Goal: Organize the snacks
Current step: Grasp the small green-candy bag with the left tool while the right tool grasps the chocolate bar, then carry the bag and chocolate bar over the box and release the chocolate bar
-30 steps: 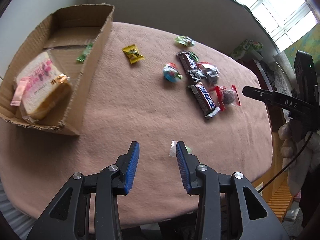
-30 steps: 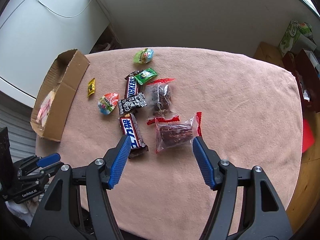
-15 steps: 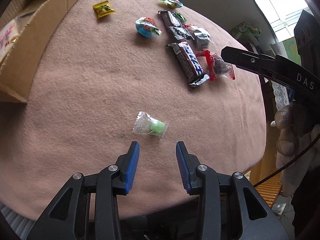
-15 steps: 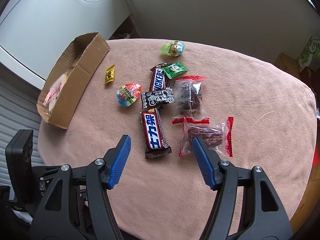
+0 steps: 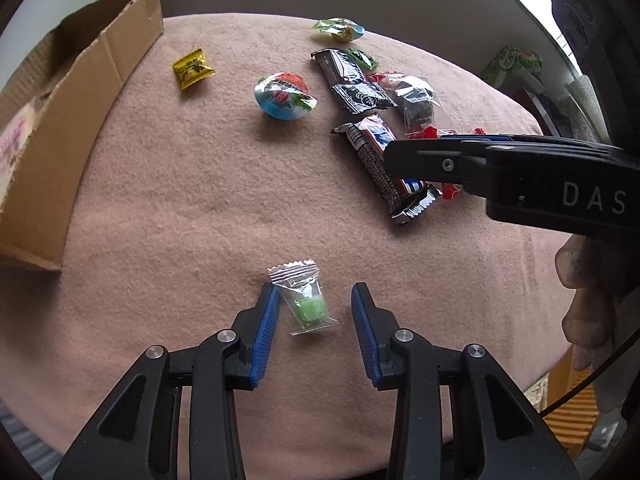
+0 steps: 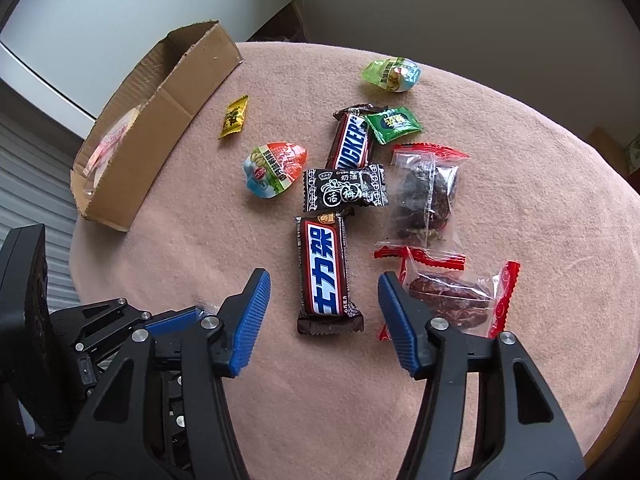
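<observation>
A small clear-wrapped green candy [image 5: 307, 303] lies near the bench's [image 5: 180, 208] front edge, between the spread left tongs [image 5: 315, 307], ready for pinching. The right tongs [image 6: 324, 296], also spread, straddle a brown chocolate bar [image 6: 325, 270]; the open cardboard box [image 6: 160, 120] waits at the left edge.

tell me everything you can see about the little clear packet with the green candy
The green candy packet is a small clear plastic wrapper with a silvery crimped zigzag seal at its far end and one pale green, sugary-looking cube inside. It lies flat on the pinkish-brown tablecloth, unopened, apart from the other snacks. The open left gripper brackets it; the left fingertip looks to be at the wrapper's edge, the right one clear of it.
</observation>
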`<state>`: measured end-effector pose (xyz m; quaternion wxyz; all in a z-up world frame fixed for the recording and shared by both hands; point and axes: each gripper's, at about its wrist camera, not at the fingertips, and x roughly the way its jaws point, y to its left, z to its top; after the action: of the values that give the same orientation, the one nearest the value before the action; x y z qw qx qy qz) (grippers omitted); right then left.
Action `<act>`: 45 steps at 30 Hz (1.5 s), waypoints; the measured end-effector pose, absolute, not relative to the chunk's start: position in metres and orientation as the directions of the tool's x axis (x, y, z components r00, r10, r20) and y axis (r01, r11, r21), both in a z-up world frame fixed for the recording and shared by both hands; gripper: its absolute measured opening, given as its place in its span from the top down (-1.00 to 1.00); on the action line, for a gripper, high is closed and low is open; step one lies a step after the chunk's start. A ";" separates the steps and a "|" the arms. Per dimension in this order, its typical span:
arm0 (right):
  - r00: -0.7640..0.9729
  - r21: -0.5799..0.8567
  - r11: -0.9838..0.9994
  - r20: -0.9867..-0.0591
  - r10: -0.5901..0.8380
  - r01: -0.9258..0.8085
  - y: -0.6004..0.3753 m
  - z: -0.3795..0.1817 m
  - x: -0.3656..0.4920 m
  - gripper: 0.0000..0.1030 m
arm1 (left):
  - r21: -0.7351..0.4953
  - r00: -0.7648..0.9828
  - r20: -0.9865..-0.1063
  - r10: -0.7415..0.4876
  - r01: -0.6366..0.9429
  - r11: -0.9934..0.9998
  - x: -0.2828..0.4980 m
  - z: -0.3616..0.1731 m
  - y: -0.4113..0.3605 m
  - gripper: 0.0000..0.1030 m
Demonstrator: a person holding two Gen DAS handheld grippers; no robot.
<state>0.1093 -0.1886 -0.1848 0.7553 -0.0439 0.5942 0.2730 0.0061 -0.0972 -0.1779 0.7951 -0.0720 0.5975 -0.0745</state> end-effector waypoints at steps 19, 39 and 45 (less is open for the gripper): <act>0.132 0.192 0.857 -0.949 0.287 -0.478 -0.175 -0.203 0.103 0.42 | -0.225 0.313 -0.924 -0.219 0.019 0.974 0.003 -0.174 -0.079 0.68; 0.190 0.225 0.876 -0.924 0.331 -0.427 -0.177 -0.154 0.089 0.43 | -0.270 0.368 -0.895 -0.251 0.002 0.963 -0.001 -0.132 -0.039 0.68; 0.225 0.223 0.863 -0.908 0.353 -0.454 -0.157 -0.128 0.093 0.43 | -0.283 0.401 -0.882 -0.249 -0.026 0.959 0.002 -0.115 -0.014 0.68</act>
<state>0.0933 -0.1565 -0.1282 0.7813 -0.0447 0.5666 0.2581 0.0022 -0.0139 -0.1150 0.8273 -0.1267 0.5431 -0.0672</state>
